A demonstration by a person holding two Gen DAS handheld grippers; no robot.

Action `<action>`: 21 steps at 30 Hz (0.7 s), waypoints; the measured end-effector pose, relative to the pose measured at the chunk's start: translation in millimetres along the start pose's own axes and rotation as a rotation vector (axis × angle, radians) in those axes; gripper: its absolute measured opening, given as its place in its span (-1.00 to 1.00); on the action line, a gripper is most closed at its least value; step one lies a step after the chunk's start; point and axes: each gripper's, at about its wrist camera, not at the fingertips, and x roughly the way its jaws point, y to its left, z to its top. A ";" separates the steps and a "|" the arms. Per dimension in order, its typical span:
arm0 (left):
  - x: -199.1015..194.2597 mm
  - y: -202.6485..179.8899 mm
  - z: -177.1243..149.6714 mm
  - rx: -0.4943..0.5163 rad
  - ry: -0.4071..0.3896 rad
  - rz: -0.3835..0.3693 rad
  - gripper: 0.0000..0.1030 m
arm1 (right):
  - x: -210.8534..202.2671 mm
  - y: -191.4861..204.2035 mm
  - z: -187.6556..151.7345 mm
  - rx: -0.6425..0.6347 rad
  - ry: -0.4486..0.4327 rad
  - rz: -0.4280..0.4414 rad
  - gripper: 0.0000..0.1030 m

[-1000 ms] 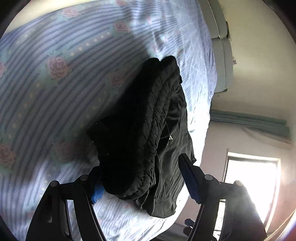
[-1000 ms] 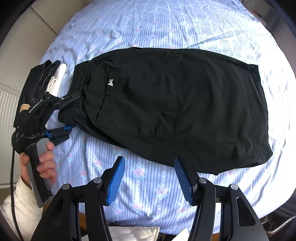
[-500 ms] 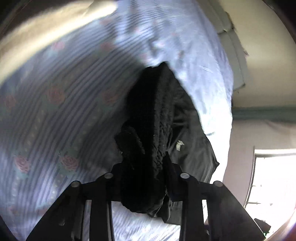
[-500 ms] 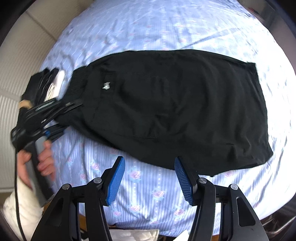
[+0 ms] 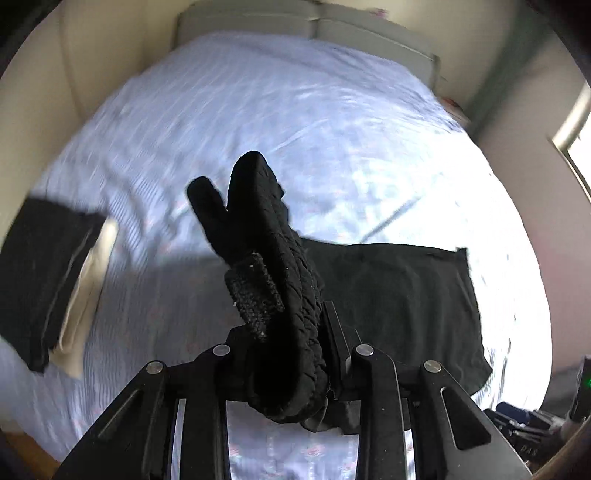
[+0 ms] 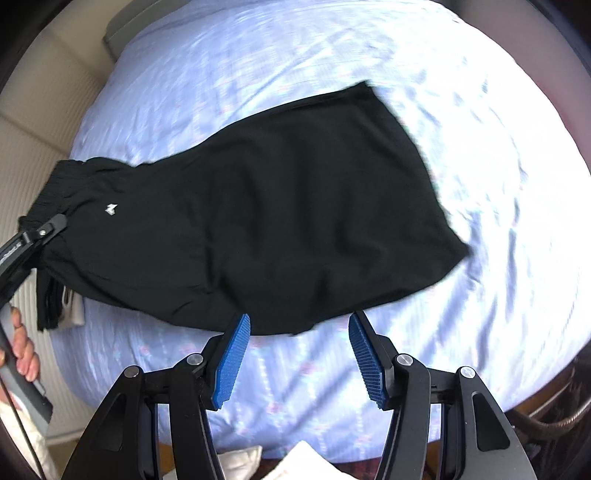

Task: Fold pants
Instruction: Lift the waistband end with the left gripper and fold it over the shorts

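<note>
Black pants (image 6: pixel 295 203) lie spread on the bed, legs pointing to the upper right, with a small white logo near the waist. My left gripper (image 5: pixel 291 332) is shut on the bunched elastic waistband (image 5: pixel 266 236) and holds that end raised above the sheet; the legs (image 5: pixel 399 302) still rest on the bed. The right wrist view shows the same left gripper (image 6: pixel 48 229) clamped on the waist at the far left. My right gripper (image 6: pixel 299 350) stands open with nothing between its blue pads (image 6: pixel 232 358), hovering over the sheet at the near edge of the pants.
The bed carries a light blue striped sheet (image 5: pixel 295 129) with roses. A stack of folded dark and cream clothes (image 5: pixel 48 280) sits at its left side. A headboard (image 5: pixel 295 22) is beyond, a window (image 5: pixel 576 140) to the right. A person's hand (image 6: pixel 22 350) holds the left gripper's handle.
The left jaws closed on the waistband, then rose and rolled, lifting that end off the bed. The right gripper swung sideways, staying open; the pants now lie slanted in its view.
</note>
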 end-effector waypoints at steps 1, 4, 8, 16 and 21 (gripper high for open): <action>-1.1 -14.2 1.2 0.022 -0.001 -0.004 -0.45 | -2.6 -12.8 0.3 0.019 -0.005 0.003 0.11; -2.6 -57.8 11.2 0.077 -0.002 -0.025 -0.46 | -7.3 -41.7 0.7 0.061 -0.014 0.014 0.11; 10.7 -118.4 19.4 0.124 0.018 -0.052 -0.47 | -13.9 -79.7 3.3 0.106 -0.027 0.040 0.11; 82.8 -222.6 21.0 0.167 0.182 -0.040 -0.49 | -19.2 -136.1 10.0 0.163 -0.050 0.088 0.11; 129.6 -265.4 7.3 0.163 0.299 -0.040 -0.49 | -18.1 -170.3 10.3 0.211 -0.052 0.103 0.11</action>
